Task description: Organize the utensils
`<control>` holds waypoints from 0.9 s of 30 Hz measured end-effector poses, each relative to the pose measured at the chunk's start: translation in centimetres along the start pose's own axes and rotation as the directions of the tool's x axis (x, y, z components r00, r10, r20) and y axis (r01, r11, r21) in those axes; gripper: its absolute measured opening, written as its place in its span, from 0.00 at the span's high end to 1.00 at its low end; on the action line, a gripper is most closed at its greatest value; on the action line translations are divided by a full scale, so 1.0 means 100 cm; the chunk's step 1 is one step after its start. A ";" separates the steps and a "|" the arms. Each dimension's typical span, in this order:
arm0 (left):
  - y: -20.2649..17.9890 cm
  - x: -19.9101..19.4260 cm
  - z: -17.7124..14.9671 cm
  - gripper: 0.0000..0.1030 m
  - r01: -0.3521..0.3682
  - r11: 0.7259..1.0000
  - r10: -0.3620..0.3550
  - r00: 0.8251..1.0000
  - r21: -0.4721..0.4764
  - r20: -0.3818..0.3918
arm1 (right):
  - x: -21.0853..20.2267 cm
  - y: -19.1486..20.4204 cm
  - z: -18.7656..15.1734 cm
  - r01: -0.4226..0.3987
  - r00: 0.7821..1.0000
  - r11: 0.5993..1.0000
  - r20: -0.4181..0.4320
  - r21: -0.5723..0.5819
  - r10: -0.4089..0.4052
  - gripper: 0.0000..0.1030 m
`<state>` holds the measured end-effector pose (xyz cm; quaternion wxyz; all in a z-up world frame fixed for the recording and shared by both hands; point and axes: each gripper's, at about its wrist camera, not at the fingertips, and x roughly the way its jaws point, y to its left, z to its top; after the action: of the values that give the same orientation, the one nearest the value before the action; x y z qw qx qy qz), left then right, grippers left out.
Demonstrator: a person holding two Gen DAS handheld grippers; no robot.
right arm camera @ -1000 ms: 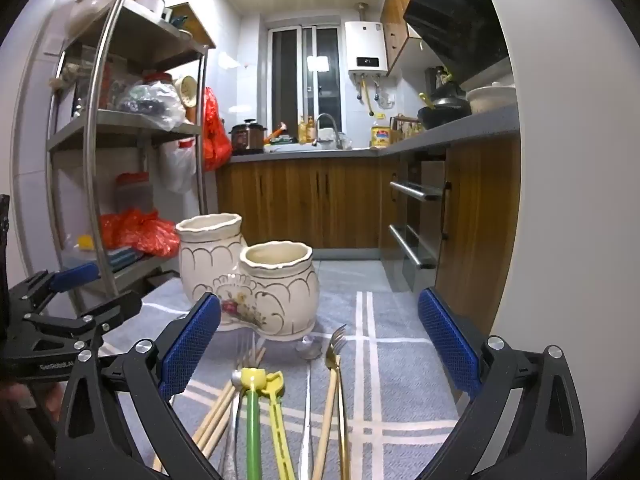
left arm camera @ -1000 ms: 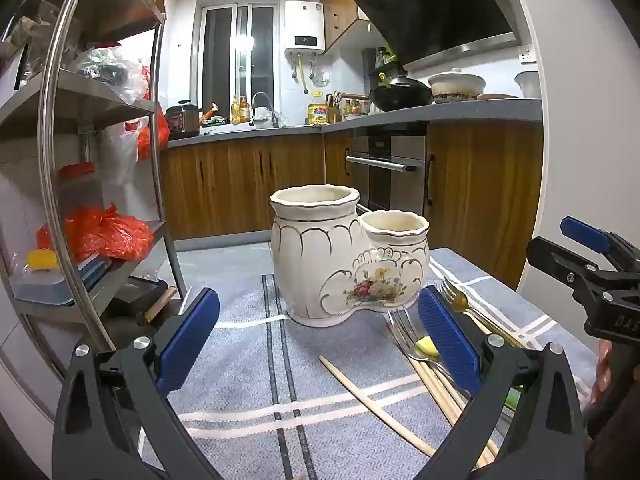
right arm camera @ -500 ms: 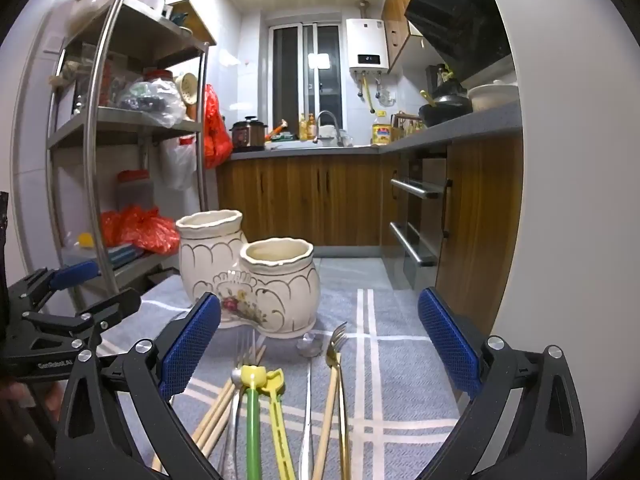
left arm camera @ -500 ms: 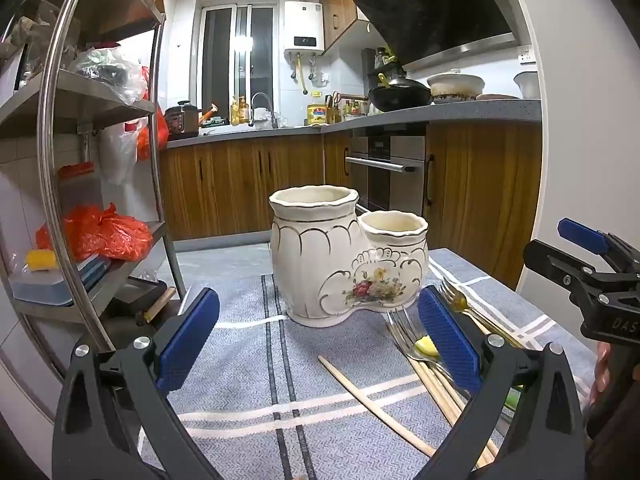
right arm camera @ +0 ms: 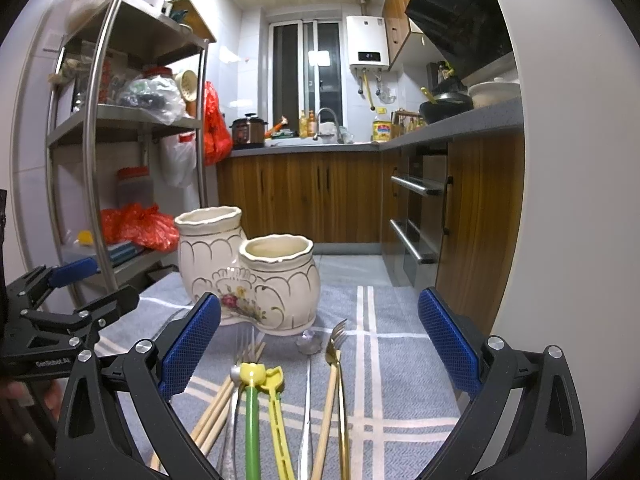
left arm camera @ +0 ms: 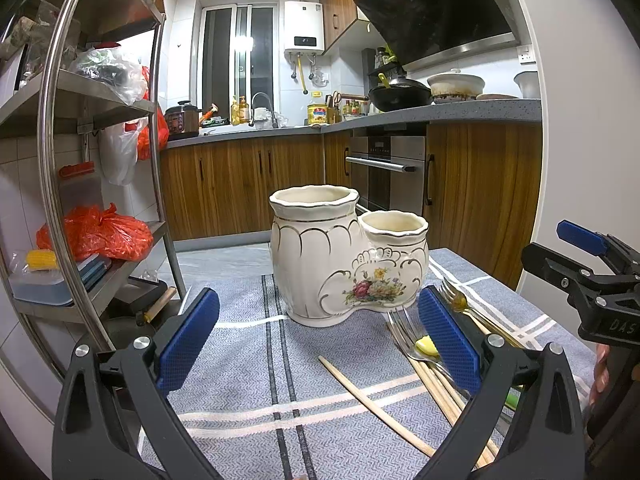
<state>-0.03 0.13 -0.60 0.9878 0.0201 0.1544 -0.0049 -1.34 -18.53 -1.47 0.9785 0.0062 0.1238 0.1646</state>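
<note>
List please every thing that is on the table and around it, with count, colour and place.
Ceramic holder: one, cream with flower print, two joined pots, both empty, on the cloth.
Tablecloth: one, grey-blue with white stripes, covers the table.
Chopsticks: several, pale wood, lying before the holder; one chopstick lies apart.
Green utensil: one, green handle with yellow tip, among the chopsticks.
Yellow utensil: one, beside the green one.
Gold fork: one, right of the pile.
Spoon: one, silver, beside the fork.
Metal shelf: one, left, holds red bags.
Left tongs: open, empty.
Right tongs: open, empty.
</note>
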 end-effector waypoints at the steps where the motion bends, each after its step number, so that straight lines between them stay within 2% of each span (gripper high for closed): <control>1: -0.002 0.000 0.002 0.05 -0.003 1.000 0.003 1.000 0.002 -0.002 | 0.000 0.000 0.001 0.000 1.000 1.000 -0.003 -0.002 0.000 0.05; 27: -0.001 0.000 0.001 0.05 -0.003 1.000 0.003 1.000 0.001 -0.003 | 0.008 -0.002 0.004 0.007 1.000 1.000 -0.030 0.001 -0.007 0.05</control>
<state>0.03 -0.02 -0.52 0.9875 0.0208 0.1560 -0.0036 -0.45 -18.46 -1.30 0.9771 0.0038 0.1385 0.1614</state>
